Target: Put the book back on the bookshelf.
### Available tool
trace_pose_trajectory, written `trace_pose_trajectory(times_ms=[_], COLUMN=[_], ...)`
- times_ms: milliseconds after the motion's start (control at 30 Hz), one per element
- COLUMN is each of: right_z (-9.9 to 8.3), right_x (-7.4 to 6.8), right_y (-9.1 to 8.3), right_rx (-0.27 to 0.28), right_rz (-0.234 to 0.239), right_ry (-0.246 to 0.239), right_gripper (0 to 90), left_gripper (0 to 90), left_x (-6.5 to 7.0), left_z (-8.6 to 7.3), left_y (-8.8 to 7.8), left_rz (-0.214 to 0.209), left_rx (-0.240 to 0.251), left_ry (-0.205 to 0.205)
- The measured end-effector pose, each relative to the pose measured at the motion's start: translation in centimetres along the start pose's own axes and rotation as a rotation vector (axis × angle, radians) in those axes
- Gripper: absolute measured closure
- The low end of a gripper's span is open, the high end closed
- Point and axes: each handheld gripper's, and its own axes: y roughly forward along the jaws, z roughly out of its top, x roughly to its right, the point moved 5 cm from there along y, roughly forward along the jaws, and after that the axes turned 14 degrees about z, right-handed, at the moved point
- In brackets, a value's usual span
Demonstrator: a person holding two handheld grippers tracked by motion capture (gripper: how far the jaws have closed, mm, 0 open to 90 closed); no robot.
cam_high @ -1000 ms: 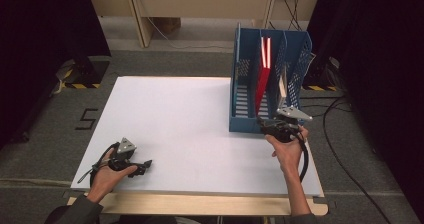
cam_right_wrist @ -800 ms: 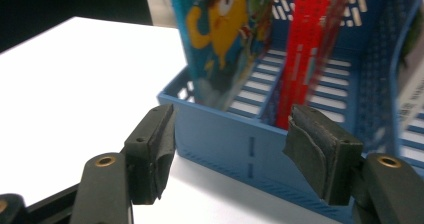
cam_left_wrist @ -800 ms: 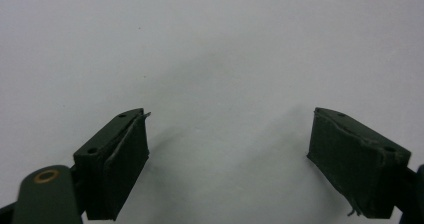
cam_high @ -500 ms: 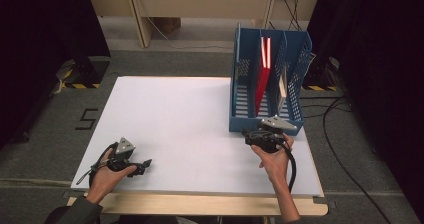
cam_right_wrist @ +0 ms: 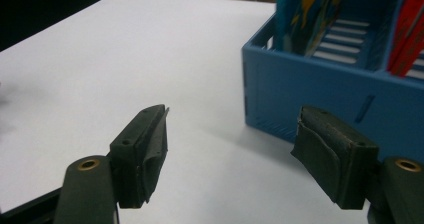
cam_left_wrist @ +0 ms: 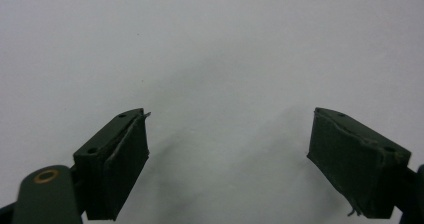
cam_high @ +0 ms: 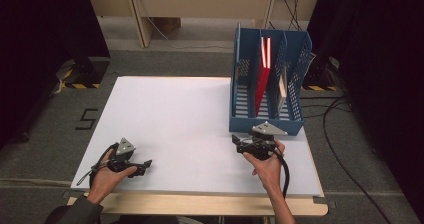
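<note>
A: How is the right claw (cam_high: 239, 145) set, and what lies around it?

B: Its jaws are spread wide and have just been opening, with nothing between them. In the right gripper view bare desk is seen between the pads, and the near wall of the blue file rack (cam_right_wrist: 320, 91) stands just beyond the right-hand pad. From the high view the claw is placed at the near left corner of the rack (cam_high: 267, 119), close to it but apart.

A: And where are the books kept?

B: A red book (cam_high: 263, 74) is leaned in a middle slot, and a thin pale one (cam_high: 282, 86) in the slot to its right. The colourful cover (cam_right_wrist: 305, 14) is seen upright in the nearest slot.

A: How should a withdrawal be done well?

B: It is judged that the jaws should be kept apart and drawn back along the desk (cam_high: 175, 114), so the rack wall is not knocked.

A: The left claw (cam_high: 145, 165)?

B: It is rested at the near left, jaws apart, nothing held.
</note>
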Motion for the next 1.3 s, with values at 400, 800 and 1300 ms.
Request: trace_pose_trajectory(times_ms=[400,800,1300], right_z=[-1.7,-4.1,-7.1], right_x=[-1.7,-2.6,-3.7], right_y=[0.6,0.8,0.5], right_rx=[-0.053,-0.109,-0.184], right_rz=[0.025,0.044,0.07], right_ry=[-0.027,-0.033,-0.023], right_gripper=[29.1,26.6,19.9], left_gripper=[15.3,15.3,15.3], left_x=[0.1,0.2,0.4], left_z=[-0.2,-0.3,-0.4], left_y=[-0.2,-0.3,-0.2], left_rz=[-0.002,-0.007,-0.018], left_rx=[0.001,0.002,-0.007], left_ry=[0.003,0.005,0.015])
